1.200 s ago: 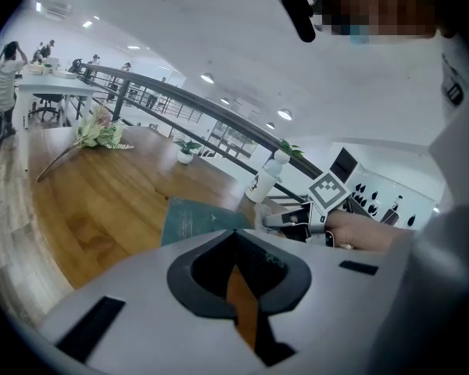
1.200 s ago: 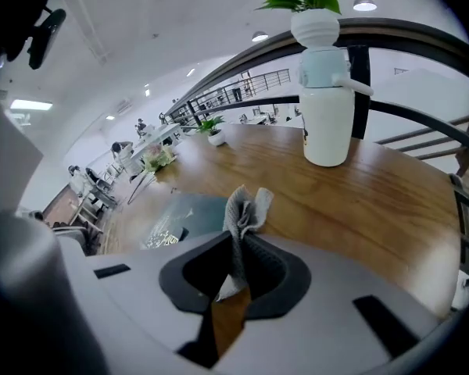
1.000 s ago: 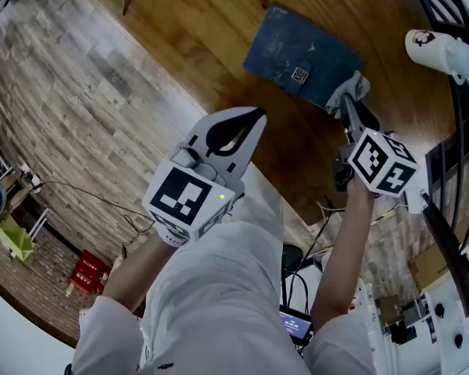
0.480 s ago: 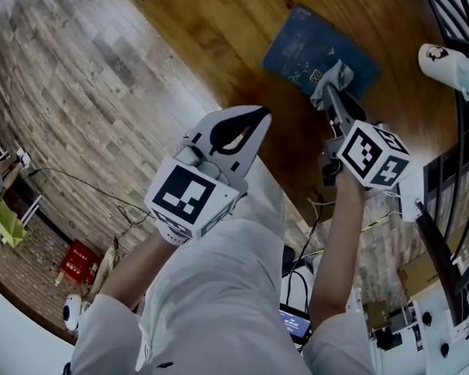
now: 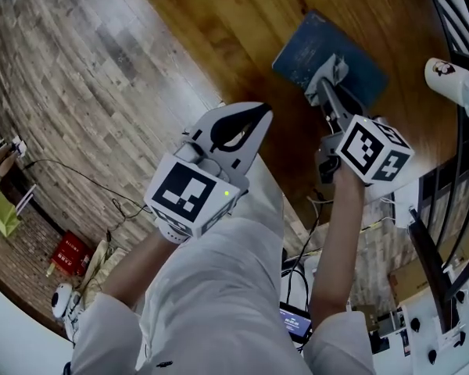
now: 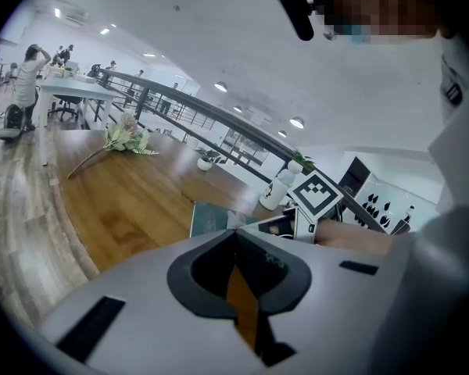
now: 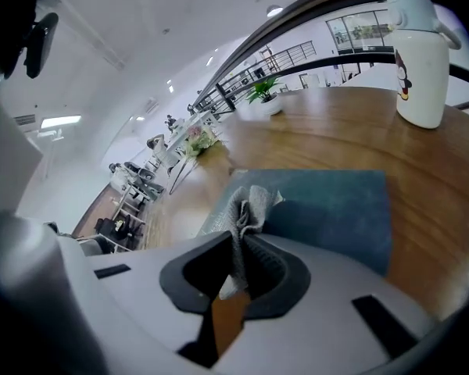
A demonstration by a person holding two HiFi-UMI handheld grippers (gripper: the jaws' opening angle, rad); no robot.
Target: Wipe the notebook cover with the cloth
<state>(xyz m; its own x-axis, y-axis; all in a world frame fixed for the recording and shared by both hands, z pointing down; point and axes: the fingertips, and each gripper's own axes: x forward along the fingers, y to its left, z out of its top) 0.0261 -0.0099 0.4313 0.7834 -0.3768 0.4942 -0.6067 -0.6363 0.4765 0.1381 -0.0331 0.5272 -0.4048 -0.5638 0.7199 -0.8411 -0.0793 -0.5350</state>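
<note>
I can't see the near edge of the notebook [image 5: 303, 47] under my right gripper [image 5: 324, 87] and cloth [image 5: 332, 69]; the frame clips the white bottle [image 5: 455, 78].

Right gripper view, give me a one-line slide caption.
Right hand-held gripper shut on a grey cloth over a blue notebook on a wooden table, white bottle behind.

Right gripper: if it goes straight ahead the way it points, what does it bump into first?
Probably the notebook: the right gripper, shut on the cloth, points down at its blue cover, close ahead.
</note>
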